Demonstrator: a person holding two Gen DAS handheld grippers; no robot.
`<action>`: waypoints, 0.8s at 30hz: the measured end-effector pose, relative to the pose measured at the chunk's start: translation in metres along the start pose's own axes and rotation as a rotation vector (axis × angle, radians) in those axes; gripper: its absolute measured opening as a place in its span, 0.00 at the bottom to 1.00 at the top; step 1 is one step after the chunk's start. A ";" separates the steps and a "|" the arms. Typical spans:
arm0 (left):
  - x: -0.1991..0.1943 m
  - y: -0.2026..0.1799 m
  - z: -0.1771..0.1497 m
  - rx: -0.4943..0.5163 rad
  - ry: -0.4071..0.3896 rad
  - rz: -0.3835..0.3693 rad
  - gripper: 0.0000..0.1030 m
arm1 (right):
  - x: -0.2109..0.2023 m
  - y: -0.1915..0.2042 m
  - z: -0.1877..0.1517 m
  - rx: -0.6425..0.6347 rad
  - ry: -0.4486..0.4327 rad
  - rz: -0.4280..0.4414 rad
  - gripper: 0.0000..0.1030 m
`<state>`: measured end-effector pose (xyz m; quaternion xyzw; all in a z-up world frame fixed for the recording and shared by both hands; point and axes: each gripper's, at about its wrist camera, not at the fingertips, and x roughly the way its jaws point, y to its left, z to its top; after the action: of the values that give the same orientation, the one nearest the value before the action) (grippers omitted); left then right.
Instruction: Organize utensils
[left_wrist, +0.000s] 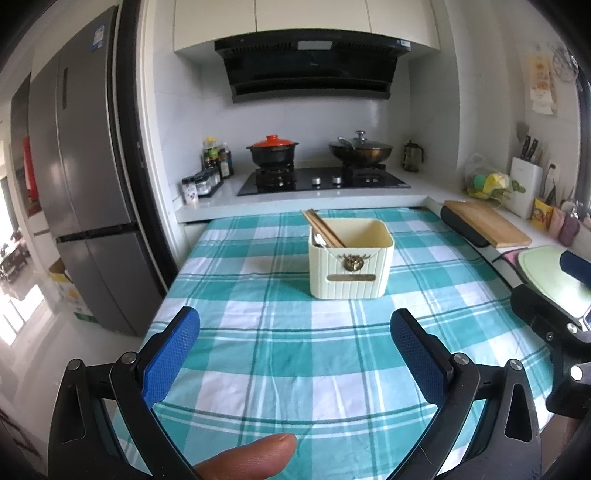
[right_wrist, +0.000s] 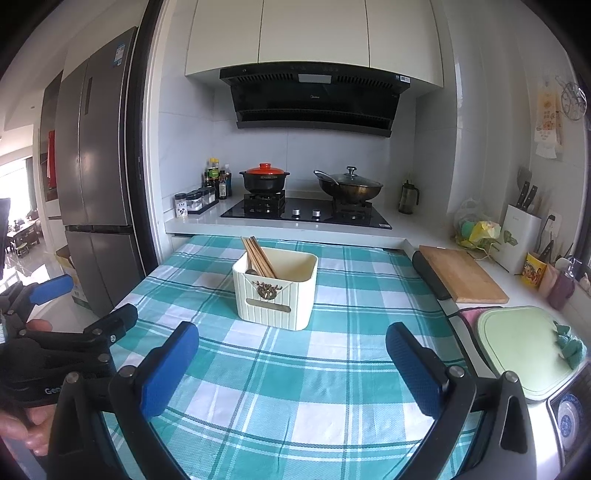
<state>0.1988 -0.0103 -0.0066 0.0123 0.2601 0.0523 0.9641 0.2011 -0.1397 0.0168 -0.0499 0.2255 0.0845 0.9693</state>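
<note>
A cream ribbed holder (left_wrist: 351, 271) (right_wrist: 275, 295) with a brass ornament stands on the teal checked tablecloth (left_wrist: 280, 350) (right_wrist: 295, 387). Wooden chopsticks (left_wrist: 322, 228) (right_wrist: 258, 260) lean in its left corner, with a metal spoon (left_wrist: 319, 240) beside them. My left gripper (left_wrist: 295, 354) hovers open over the cloth, well short of the holder, nothing between its blue pads. My right gripper (right_wrist: 291, 365) is likewise open and empty, in front of the holder. The left gripper also shows at the left edge of the right wrist view, held by a hand (right_wrist: 33, 424).
Behind the table is a counter with a gas hob (left_wrist: 321, 181), a red-lidded pot (left_wrist: 273, 149), a wok (left_wrist: 360, 149) and bottles. A wooden board (right_wrist: 461, 275), a green board (right_wrist: 524, 350) and a knife block (right_wrist: 519, 236) lie right. A fridge (left_wrist: 85, 192) stands left.
</note>
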 end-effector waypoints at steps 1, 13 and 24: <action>0.000 0.000 0.000 -0.003 0.001 -0.001 1.00 | -0.001 0.000 0.000 -0.001 -0.001 -0.001 1.00; -0.003 0.000 -0.001 0.000 0.003 -0.004 1.00 | -0.003 0.001 0.001 -0.003 -0.002 -0.008 1.00; -0.006 -0.004 -0.002 0.005 0.000 -0.011 1.00 | -0.006 0.003 0.002 -0.009 -0.006 -0.004 1.00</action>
<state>0.1932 -0.0153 -0.0060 0.0134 0.2605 0.0464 0.9643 0.1959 -0.1371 0.0209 -0.0545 0.2222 0.0839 0.9699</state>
